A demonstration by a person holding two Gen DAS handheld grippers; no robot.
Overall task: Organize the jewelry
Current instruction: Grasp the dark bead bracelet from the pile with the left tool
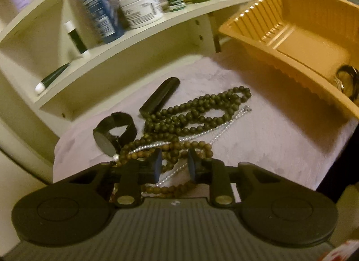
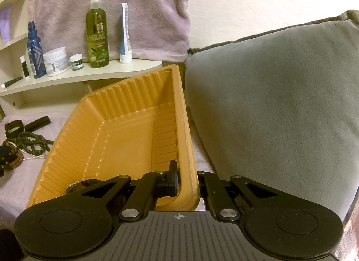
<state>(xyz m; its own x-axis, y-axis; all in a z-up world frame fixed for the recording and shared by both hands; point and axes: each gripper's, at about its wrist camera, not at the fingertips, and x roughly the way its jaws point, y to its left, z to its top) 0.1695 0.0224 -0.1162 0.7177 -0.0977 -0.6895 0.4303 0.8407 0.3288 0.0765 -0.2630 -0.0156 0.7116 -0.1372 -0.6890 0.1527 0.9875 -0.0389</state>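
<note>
Your left hand-held gripper (image 1: pixel 174 164) hovers half-spread over the brown beads (image 1: pixel 197 146), gripping nothing, while your right hand-held gripper (image 2: pixel 186 179) pinches the orange tray (image 2: pixel 107 131) wall. Only some rings (image 1: pixel 346 81) sit in the tray's corner. Necklaces and the watch (image 1: pixel 114 131) remain heaped on the blanket (image 1: pixel 258 148).

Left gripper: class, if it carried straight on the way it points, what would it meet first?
Most likely the brown bead strand lying between the left gripper and the pile, then the silver chain; depth is uncertain.
</note>
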